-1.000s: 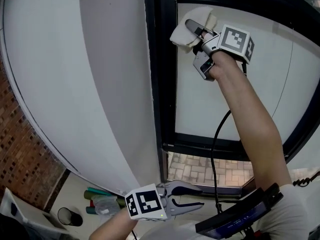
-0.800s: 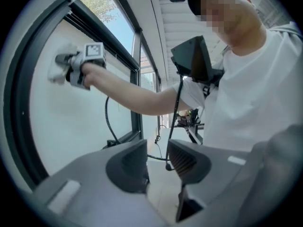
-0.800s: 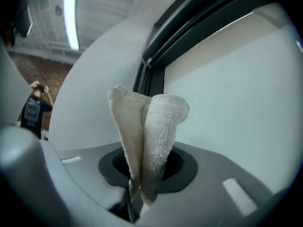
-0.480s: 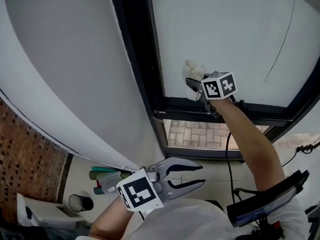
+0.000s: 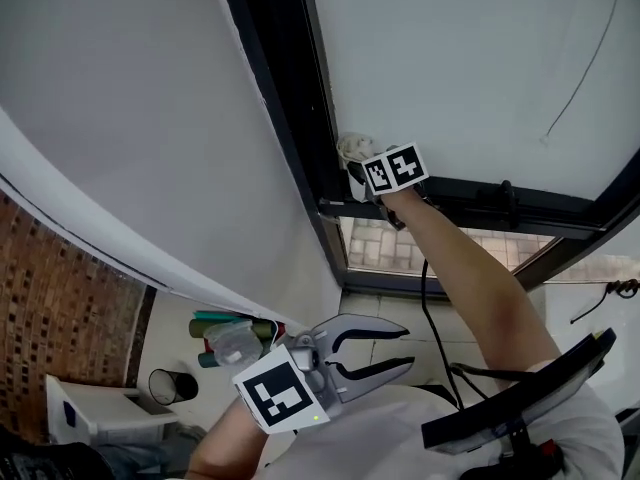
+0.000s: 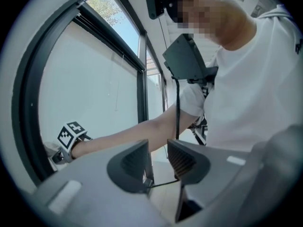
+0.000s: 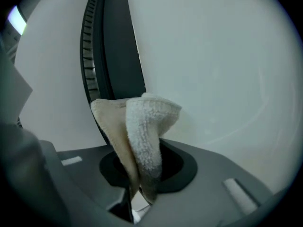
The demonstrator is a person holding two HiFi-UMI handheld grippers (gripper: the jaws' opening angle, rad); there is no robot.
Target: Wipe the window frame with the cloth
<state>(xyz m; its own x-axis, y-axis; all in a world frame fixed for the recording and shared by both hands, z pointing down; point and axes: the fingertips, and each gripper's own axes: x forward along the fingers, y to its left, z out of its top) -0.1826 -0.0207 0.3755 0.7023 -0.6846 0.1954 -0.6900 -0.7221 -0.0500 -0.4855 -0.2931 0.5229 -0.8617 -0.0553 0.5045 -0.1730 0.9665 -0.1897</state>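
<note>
My right gripper (image 5: 358,175) is shut on a folded cream terry cloth (image 5: 351,150) and presses it against the dark vertical window frame (image 5: 285,88), close to where that meets the lower crossbar (image 5: 470,203). In the right gripper view the cloth (image 7: 142,131) sticks up from between the jaws of the right gripper (image 7: 142,193), against the frame (image 7: 113,46). My left gripper (image 5: 385,348) hangs low near the person's body, open and empty. The left gripper view shows the left gripper (image 6: 158,162) with a narrow gap between its pads, and the right gripper's marker cube (image 6: 71,135) far off at the frame.
A white wall panel (image 5: 150,118) lies left of the frame, frosted glass (image 5: 470,58) right of it. Below are bottles (image 5: 232,340), a black cup (image 5: 170,385), a white box (image 5: 85,413) and a brick wall (image 5: 70,308). A cable (image 5: 428,298) hangs along the right arm.
The right gripper has slid down the vertical frame with the cloth, from high up to the lower corner. The left gripper has stayed low and open.
</note>
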